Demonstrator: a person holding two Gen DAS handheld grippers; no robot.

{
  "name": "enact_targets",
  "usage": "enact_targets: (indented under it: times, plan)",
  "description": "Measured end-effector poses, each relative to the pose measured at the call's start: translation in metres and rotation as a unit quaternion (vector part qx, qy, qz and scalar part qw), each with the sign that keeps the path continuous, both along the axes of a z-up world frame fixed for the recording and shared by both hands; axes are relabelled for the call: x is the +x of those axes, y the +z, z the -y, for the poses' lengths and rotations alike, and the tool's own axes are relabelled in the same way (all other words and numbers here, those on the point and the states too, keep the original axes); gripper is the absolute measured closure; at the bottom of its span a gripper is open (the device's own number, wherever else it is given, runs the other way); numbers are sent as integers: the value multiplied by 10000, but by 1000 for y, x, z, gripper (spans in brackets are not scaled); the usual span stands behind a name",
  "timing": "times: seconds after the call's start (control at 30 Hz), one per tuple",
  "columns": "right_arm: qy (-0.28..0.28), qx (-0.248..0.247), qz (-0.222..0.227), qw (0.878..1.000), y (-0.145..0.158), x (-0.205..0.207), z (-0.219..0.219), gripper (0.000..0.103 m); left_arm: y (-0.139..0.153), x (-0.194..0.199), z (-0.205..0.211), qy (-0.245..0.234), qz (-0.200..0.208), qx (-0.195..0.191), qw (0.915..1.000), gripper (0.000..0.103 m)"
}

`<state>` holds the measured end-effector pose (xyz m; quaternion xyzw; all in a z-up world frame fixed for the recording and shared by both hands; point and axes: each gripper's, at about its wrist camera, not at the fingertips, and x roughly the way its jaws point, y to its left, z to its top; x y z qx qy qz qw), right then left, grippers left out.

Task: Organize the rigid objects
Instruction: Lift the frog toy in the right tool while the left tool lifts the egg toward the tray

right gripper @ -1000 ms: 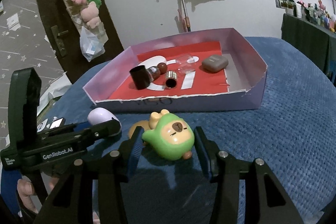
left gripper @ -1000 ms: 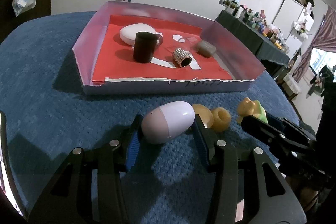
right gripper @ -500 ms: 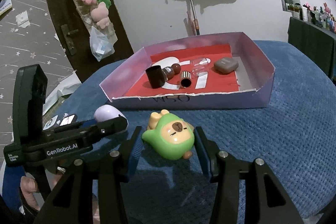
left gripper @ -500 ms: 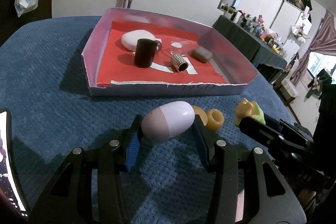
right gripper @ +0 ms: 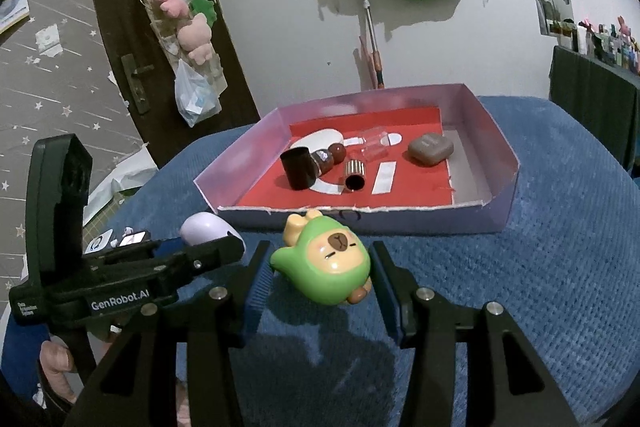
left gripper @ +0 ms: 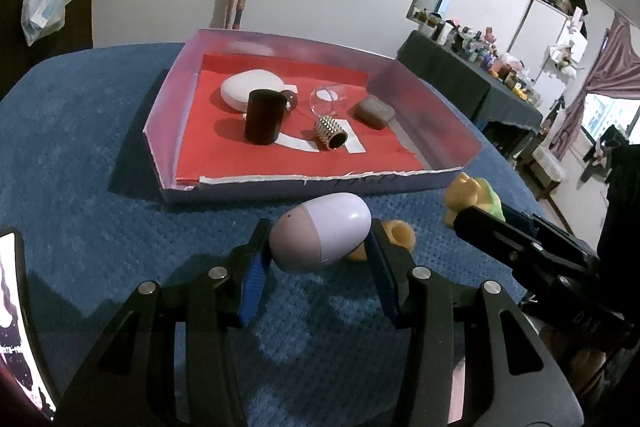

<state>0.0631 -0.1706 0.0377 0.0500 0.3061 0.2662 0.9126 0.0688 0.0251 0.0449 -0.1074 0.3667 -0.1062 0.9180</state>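
Note:
A lilac egg-shaped case (left gripper: 320, 233) sits between the blue pads of my left gripper (left gripper: 318, 247), which is shut on it above the blue cloth. My right gripper (right gripper: 320, 267) is shut on a green capybara toy (right gripper: 324, 263), also held off the cloth. Each gripper shows in the other's view: the right one (left gripper: 520, 247) with the toy (left gripper: 476, 195), the left one (right gripper: 160, 267) with the egg (right gripper: 208, 229). Just ahead lies the red-lined box (left gripper: 280, 183), whose front wall (right gripper: 360, 217) faces both grippers.
Inside the box are a black cylinder (left gripper: 264, 117), a white oval (left gripper: 248, 87), a studded metal tube (left gripper: 330, 133), a clear glass (left gripper: 326, 99) and a brown case (left gripper: 374, 111). A yellow ring toy (left gripper: 398, 233) lies on the cloth behind the egg. A phone (left gripper: 16, 307) is at the left edge.
Both grippers keep the same hold on the egg and the toy. The box looks slightly smaller and more wall shows in both views; nothing inside it has moved.

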Motion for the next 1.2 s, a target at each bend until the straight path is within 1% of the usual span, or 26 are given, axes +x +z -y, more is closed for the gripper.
enact_targets:
  times: [0.43, 0.93, 1.2]
  plan:
    - [36, 20, 23, 10000, 8, 9, 2, 52, 10, 7, -3, 7, 132, -20, 9999, 58]
    - [65, -6, -4, 10000, 18, 33, 2, 52, 12, 22, -10, -47, 89, -50, 9999, 58]
    - [93, -100, 5, 9999, 21, 45, -1, 52, 13, 33, -10, -92, 48, 5, 9999, 58]
